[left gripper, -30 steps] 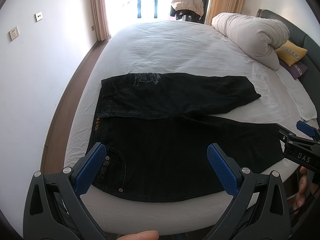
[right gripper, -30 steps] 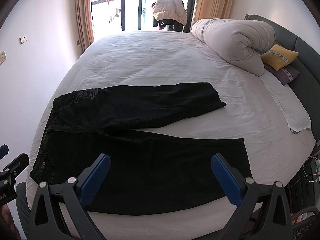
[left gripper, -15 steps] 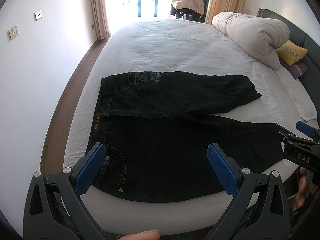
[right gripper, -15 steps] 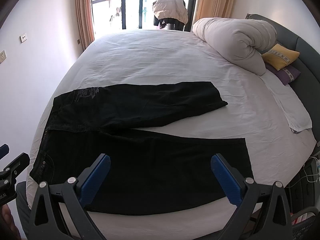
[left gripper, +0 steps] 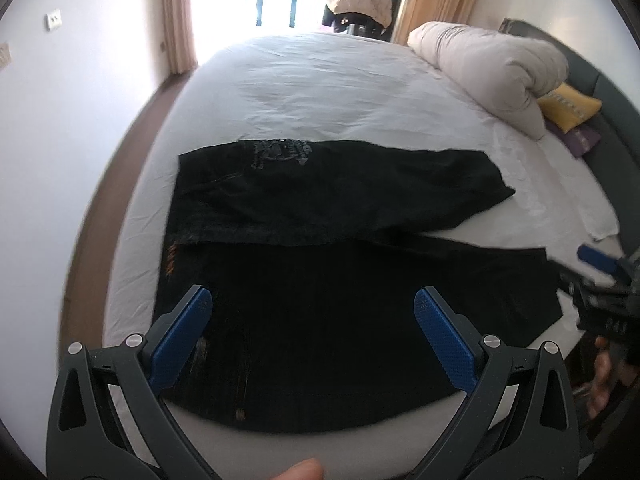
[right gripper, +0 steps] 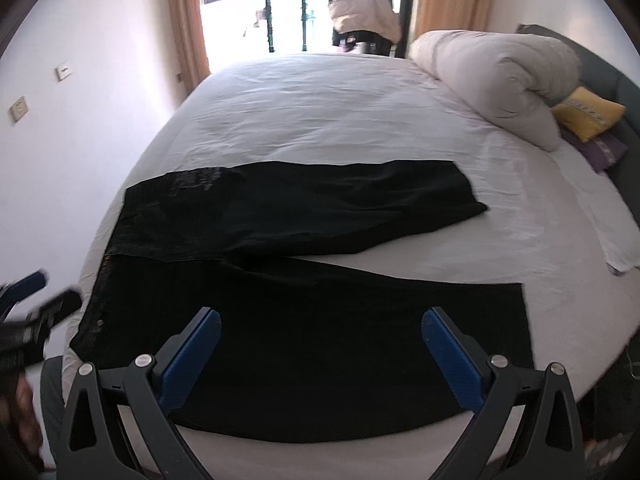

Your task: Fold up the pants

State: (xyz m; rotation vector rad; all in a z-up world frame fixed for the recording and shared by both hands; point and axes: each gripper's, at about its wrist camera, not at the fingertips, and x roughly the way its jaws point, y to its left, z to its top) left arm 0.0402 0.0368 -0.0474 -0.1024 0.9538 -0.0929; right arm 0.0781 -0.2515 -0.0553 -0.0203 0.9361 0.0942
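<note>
Black pants (left gripper: pixel 320 248) lie flat on the white bed (left gripper: pixel 320 92), waistband to the left, legs spread to the right; they also show in the right wrist view (right gripper: pixel 304 280). My left gripper (left gripper: pixel 312 332) is open and empty, above the waist and near leg. My right gripper (right gripper: pixel 320 352) is open and empty above the near leg. Each gripper shows at the edge of the other's view: the right one (left gripper: pixel 600 280), the left one (right gripper: pixel 32 312).
A rolled white duvet (left gripper: pixel 492 76) lies at the bed's far right, with a yellow pillow (left gripper: pixel 568 106) and a purple one beside it. A dark headboard runs on the right. A wall and wooden floor (left gripper: pixel 116 184) are to the left.
Both grippers have moved forward and down toward the pants, which now look larger. The pants have not moved.
</note>
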